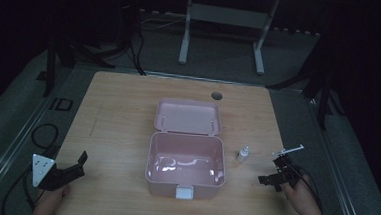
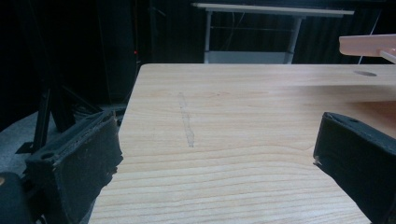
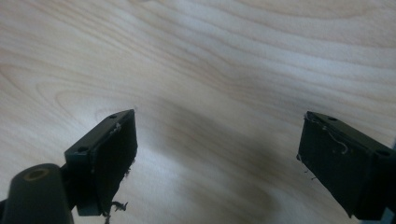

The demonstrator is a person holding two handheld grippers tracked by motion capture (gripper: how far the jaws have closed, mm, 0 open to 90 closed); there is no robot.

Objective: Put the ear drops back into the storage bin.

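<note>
On the table's right side, a small white dropper bottle stands upright between the open pink box and the right gripper, jaws apart, prob. the nearer one; left gripper, also open, sits well apart.

The open pink plastic box sat at the centre of the pale wooden surface, its lid lying behind at twelve o'clock. The small white dropper bottle stood at its three o'clock. The left claw lay at eight o'clock, the right claw at four.
</note>
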